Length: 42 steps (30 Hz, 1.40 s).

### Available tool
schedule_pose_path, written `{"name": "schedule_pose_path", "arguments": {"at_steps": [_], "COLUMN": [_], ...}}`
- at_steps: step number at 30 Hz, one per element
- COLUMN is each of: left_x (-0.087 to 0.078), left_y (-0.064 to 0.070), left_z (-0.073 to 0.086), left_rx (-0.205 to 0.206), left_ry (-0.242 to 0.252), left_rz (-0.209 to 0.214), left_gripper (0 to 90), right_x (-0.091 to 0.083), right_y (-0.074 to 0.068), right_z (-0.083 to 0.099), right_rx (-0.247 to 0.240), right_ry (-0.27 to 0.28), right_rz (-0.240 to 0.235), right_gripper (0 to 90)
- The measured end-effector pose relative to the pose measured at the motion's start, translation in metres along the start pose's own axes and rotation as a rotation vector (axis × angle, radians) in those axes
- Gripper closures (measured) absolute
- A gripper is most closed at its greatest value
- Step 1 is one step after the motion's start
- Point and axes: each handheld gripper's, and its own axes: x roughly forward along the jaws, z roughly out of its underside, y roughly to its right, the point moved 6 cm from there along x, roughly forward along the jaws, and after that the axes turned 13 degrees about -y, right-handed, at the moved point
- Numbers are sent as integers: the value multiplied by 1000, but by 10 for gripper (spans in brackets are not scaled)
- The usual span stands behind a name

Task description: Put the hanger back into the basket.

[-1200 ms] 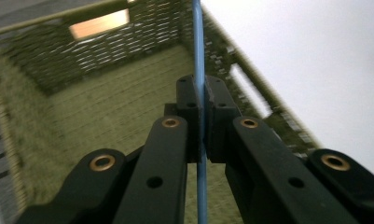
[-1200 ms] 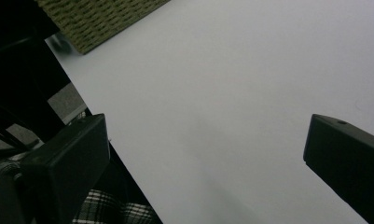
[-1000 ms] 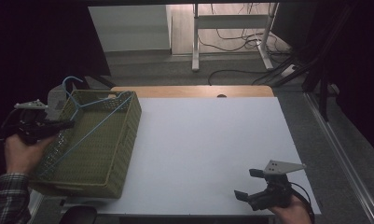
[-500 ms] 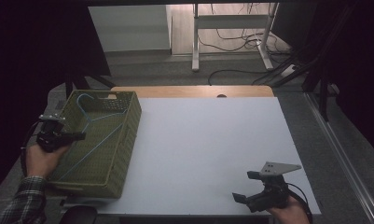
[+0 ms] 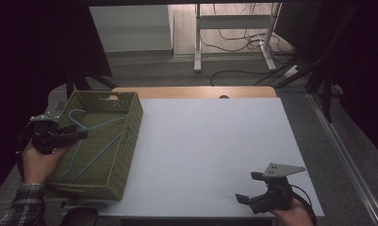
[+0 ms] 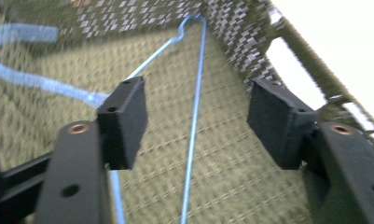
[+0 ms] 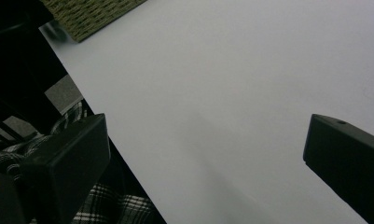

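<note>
Overhead, a woven olive-green basket (image 5: pixel 102 141) is seen at the left edge of a white table (image 5: pixel 210 150), with a thin blue wire hanger (image 5: pixel 90 141) lying inside it. The left gripper (image 5: pixel 80 135) is held by a hand (image 5: pixel 36 162) at the basket's left wall, its tips reaching over the rim. Near the table's front right corner, the right gripper (image 5: pixel 248 187) is held low, a grey three-cornered plate on top and a cable trailing behind.

From the left gripper view, what the high view cannot resolve is made plain: the jaws are spread wide above the basket floor, nothing is pinched, and one straight wire of the hanger (image 6: pixel 194 130) runs through the gap without being touched. Its curved hook is seen, blurred, at the upper left. The basket's (image 6: pixel 231 28) tight checked weave and a slot-shaped opening in its wall are also shown.

In the right gripper view (image 7: pixel 203 144), the jaws are likewise set far apart over bare white table (image 7: pixel 231 93), with a corner of the basket (image 7: pixel 89 14) at the top and a plaid sleeve (image 7: pixel 105 205) below the table's edge.

A wooden strip (image 5: pixel 191 92) is visible along the table's far edge. Beyond it, grey floor, a white metal frame (image 5: pixel 234 33) and loose cables (image 5: pixel 252 73) are seen; the room at either side is dark.
</note>
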Motion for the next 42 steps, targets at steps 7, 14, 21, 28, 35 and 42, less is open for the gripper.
{"name": "schedule_pose_path", "arguments": {"at_steps": [7, 14, 21, 28, 35, 42], "left_x": [-8, -16, -15, -8, 5, 24], "left_y": [42, 87, 125, 160, 193, 204], "left_z": [0, 3, 3, 7, 16, 31], "left_rx": [69, 146, 221, 286, 335, 343], "left_ry": [26, 81, 98, 89, 75, 74], "left_rz": [76, 168, 227, 265, 283, 204], "left_gripper": [202, 124, 74, 43, 26, 0], "right_x": [-2, -3, -5, -5, -6, -5], "right_y": [0, 1, 6, 8, 11, 16], "right_z": [0, 1, 3, 6, 9, 15], "right_rx": [11, 6, 16, 16, 21, 10], "right_ry": [-1, -12, -15, -25, -36, -55], "right_rz": [19, 59, 105, 129, 158, 208], "right_gripper": [0, 0, 0, 0, 0, 0]}}
